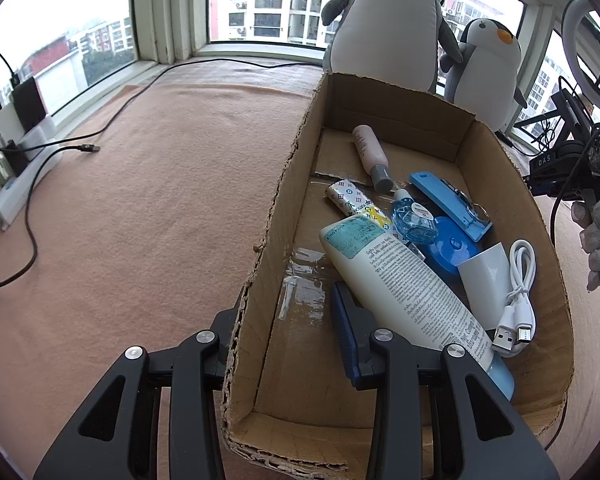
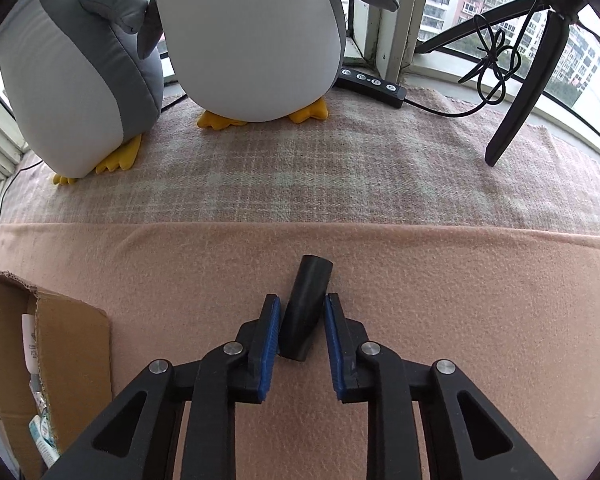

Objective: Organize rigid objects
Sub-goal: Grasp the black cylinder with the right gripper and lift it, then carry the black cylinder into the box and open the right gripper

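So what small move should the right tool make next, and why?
Probably close the right tool on the black tube. The tube lies on the pink cloth between the open blue pads, apparently not yet gripped, while the cardboard box waits at the left.

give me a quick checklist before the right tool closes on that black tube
1. Black tube sits between the right tool's pads: ok.
2. Pads closed on the tube: not ok, gaps both sides.
3. Tube lies flat on the pink blanket, nothing else touching it: ok.
4. Cardboard box has free floor space near its left wall: ok.
5. Left tool straddles the box's left wall, open: ok.
6. Tube weight or slipperiness: cannot tell.
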A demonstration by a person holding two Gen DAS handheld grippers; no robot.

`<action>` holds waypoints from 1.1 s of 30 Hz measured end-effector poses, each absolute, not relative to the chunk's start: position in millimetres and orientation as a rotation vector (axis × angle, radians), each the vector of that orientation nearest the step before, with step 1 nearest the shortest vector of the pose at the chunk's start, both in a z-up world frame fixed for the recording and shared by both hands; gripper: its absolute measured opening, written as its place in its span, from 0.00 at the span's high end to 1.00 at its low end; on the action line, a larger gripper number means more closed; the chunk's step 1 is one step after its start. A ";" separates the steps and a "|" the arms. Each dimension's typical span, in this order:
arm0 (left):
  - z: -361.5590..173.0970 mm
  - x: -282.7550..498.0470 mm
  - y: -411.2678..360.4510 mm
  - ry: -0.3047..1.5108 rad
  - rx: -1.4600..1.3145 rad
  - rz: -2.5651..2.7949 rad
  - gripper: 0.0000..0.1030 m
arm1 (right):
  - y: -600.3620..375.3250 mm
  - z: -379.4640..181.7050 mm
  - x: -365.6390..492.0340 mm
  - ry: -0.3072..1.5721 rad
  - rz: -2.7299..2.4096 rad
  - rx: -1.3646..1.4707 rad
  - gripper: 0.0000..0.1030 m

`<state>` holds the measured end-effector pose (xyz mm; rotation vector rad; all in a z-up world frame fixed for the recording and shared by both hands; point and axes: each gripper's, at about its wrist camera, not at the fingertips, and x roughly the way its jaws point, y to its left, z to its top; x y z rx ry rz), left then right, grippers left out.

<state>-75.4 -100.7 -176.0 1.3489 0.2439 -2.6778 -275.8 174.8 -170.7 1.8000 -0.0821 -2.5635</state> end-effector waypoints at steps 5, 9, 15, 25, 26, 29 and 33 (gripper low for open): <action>-176.0 -75.5 -100.5 0.245 1.349 -2.678 0.65 | 180.4 -170.8 -261.9 -0.096 -2.536 1.765 0.85; -176.0 -75.4 -100.5 0.245 1.348 -2.678 0.65 | 183.9 -170.0 -248.4 -0.136 -2.504 1.749 0.86; -176.0 -75.2 -101.3 0.248 1.349 -2.676 0.65 | 181.0 -156.3 -221.3 -0.237 -2.424 1.681 0.86; -176.7 -74.0 -103.1 0.254 1.354 -2.670 0.65 | 114.8 -104.6 -174.0 -0.117 -2.318 1.454 0.86; -176.7 -74.0 -102.7 0.254 1.354 -2.669 0.65 | 113.8 -100.0 -168.1 -0.110 -2.307 1.442 0.86; -176.8 -72.8 -103.5 0.253 1.355 -2.668 0.65 | 99.5 -98.2 -165.9 -0.099 -2.274 1.415 0.86; -176.6 -71.3 -103.2 0.248 1.356 -2.667 0.65 | 84.8 -95.1 -156.5 -0.065 -2.243 1.385 0.85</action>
